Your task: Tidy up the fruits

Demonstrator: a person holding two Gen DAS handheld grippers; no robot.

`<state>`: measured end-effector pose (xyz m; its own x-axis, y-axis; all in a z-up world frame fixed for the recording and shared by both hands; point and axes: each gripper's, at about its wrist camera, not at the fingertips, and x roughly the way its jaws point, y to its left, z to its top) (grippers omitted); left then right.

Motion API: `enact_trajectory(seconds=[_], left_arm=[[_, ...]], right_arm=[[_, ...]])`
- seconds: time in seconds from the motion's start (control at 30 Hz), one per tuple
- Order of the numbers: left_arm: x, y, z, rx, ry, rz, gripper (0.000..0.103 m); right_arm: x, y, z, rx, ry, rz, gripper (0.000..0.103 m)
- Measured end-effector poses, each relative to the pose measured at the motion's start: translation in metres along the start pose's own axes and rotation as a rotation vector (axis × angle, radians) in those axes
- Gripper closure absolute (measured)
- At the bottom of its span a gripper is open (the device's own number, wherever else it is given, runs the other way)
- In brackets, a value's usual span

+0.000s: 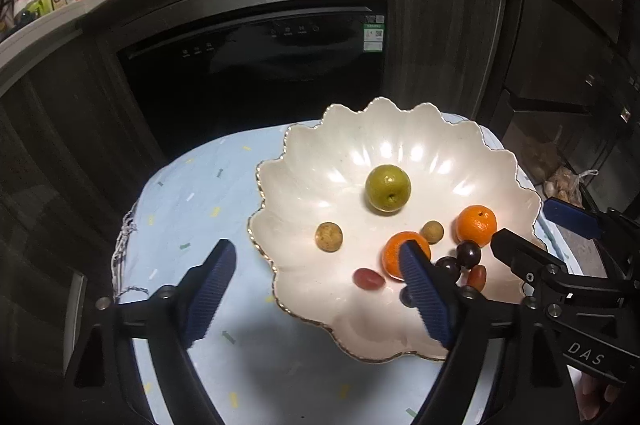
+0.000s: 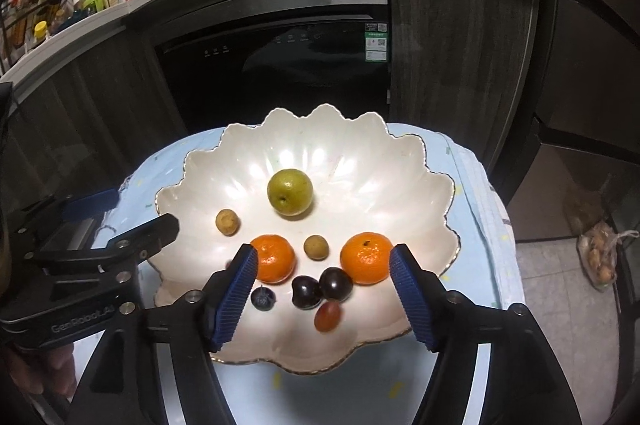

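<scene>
Left gripper [image 1: 316, 265] and right gripper [image 2: 324, 267] both released, gripping nothing, over the near rim of a scalloped white bowl [image 2: 420, 161]. Bowl holds a green fruit [image 2: 290, 191], two mandarins [image 2: 366, 258], cherries [image 2: 320, 287]; far half bare.
</scene>
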<state>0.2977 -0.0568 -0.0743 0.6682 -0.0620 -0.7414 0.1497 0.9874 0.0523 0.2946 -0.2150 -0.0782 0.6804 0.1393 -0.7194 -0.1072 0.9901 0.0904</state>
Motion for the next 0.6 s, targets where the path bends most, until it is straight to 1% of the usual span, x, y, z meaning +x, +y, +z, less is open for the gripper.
enact_trajectory(seconds=[0.1, 0.27, 0.53, 0.6], left_arm=[[-0.004, 0.003, 0.0, -0.008, -0.007, 0.004, 0.014], [-0.009, 0.006, -0.001, -0.017, -0.011, 0.006, 0.012], [-0.024, 0.011, -0.001, -0.038, -0.034, 0.007, 0.006], [-0.028, 0.013, -0.003, -0.042, -0.041, 0.009, 0.005]], right_arm=[[-0.003, -0.001, 0.002, 0.009, -0.009, -0.017, 0.026], [-0.009, -0.002, 0.004, 0.021, -0.022, -0.033, 0.026], [-0.02, -0.002, 0.007, 0.032, -0.043, -0.063, 0.026], [-0.024, -0.002, 0.007, 0.037, -0.05, -0.077, 0.021]])
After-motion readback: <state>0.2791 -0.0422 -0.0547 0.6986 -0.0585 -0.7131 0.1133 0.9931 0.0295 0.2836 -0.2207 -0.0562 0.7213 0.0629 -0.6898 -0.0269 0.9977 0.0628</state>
